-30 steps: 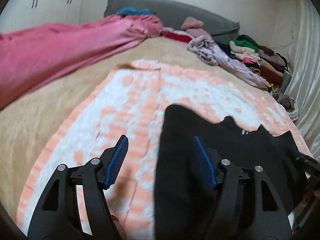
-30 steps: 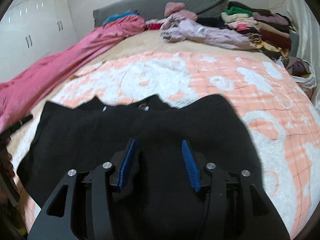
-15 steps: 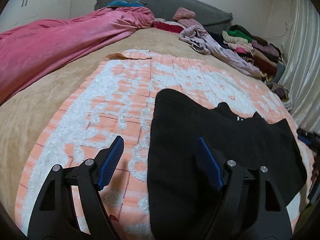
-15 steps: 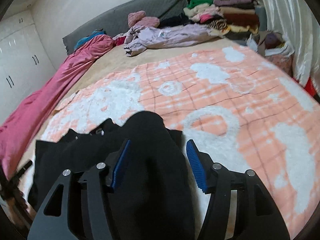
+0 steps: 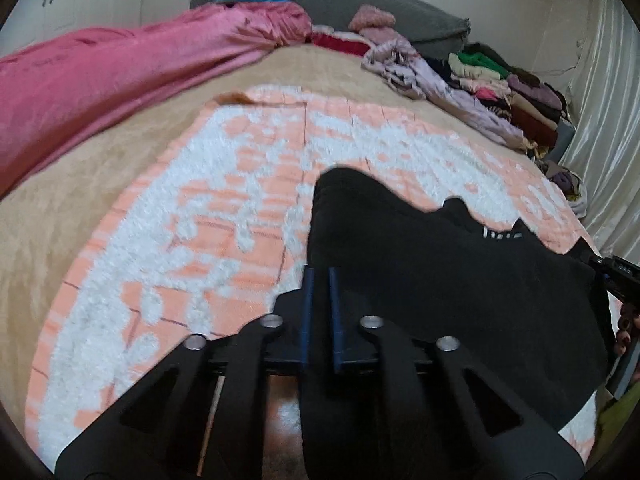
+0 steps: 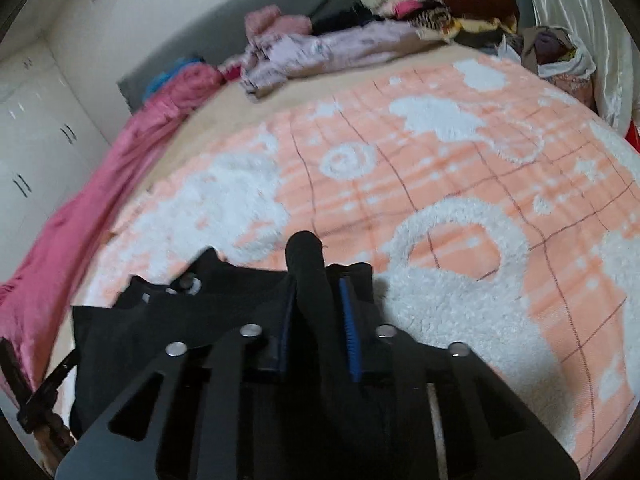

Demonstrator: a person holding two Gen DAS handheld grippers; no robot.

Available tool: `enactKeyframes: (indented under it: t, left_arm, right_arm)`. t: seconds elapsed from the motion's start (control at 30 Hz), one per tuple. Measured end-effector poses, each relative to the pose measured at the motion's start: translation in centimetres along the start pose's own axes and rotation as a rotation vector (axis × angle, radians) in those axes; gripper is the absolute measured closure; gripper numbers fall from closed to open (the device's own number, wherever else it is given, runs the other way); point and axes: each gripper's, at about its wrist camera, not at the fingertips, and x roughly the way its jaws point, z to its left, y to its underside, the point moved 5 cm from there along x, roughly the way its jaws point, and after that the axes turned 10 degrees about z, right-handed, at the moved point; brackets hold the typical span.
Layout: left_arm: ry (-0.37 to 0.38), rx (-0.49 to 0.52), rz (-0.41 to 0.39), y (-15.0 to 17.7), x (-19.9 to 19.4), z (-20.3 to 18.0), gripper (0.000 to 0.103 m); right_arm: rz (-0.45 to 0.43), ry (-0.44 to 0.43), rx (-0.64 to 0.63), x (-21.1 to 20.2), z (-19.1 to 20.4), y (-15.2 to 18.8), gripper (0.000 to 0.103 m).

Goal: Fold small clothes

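Observation:
A black garment (image 5: 460, 264) lies on an orange-and-white blanket (image 5: 224, 208) on the bed. My left gripper (image 5: 319, 280) is shut on the garment's left edge, its blue pads (image 5: 307, 292) pressed on the cloth. My right gripper (image 6: 316, 292) is shut on the garment's right edge (image 6: 304, 252), where a bunched fold sticks up between the pads (image 6: 348, 308). The garment's collar (image 6: 188, 284) shows left of the right gripper. The other gripper shows at the right edge of the left wrist view (image 5: 618, 276).
A pink bedspread (image 5: 120, 76) runs along the bed's left side. A lilac garment (image 5: 432, 84) and a pile of folded clothes (image 5: 504, 80) lie at the far right by the grey headboard (image 5: 360, 8). White wardrobes (image 6: 36, 140) stand left; a curtain (image 5: 608, 112) hangs right.
Both grippers were open over the black garment and have now closed on its left and right edges. The right side of the garment is bunched up in the right gripper.

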Motion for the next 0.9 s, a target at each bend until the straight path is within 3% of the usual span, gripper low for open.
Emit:
enactKeyframes:
  t: [0.03, 0.17, 0.3, 0.37, 0.5, 0.57, 0.67, 0.8, 0.9]
  left_arm:
    - [0.0, 0.0, -0.023, -0.2, -0.6, 0.0, 0.102]
    - [-0.054, 0.023, -0.085, -0.8, -1.8, 0.1, 0.103]
    - [-0.048, -0.009, -0.016, -0.5, -0.2, 0.9, 0.103]
    - [-0.047, -0.022, 0.001, -0.3, 0.4, 1.3, 0.103]
    - [-0.033, -0.033, -0.006, -0.3, -0.1, 1.5, 0.103]
    - [-0.024, -0.027, -0.012, -0.2, -0.5, 1.4, 0.103]
    - [-0.024, -0.015, -0.018, -0.2, -1.1, 1.0, 0.101]
    - [-0.009, 0.0, -0.033, -0.2, -2.1, 0.3, 0.086]
    - [0.0, 0.015, -0.046, -0.3, -3.0, -0.2, 0.083]
  right_arm:
    - [-0.034, 0.01, -0.014, -0.8, 0.2, -0.2, 0.093]
    - [-0.09, 0.09, -0.04, -1.8, 0.5, -1.2, 0.093]
    - [-0.017, 0.201, -0.062, 0.7, 0.0, -0.8, 0.093]
    - [0.034, 0.239, -0.059, 2.4, -0.7, -0.2, 0.086]
    - [0.002, 0.213, -0.016, 1.7, -1.4, 0.3, 0.075]
    - [-0.028, 0.211, -0.016, 0.6, -1.3, 0.4, 0.06]
    - [-0.062, 0.212, -0.041, -1.1, -0.8, 0.8, 0.058]
    - [-0.081, 0.215, -0.083, -2.4, 0.2, 1.6, 0.057]
    - [-0.095, 0.213, -0.119, -3.4, 1.4, 2.5, 0.056]
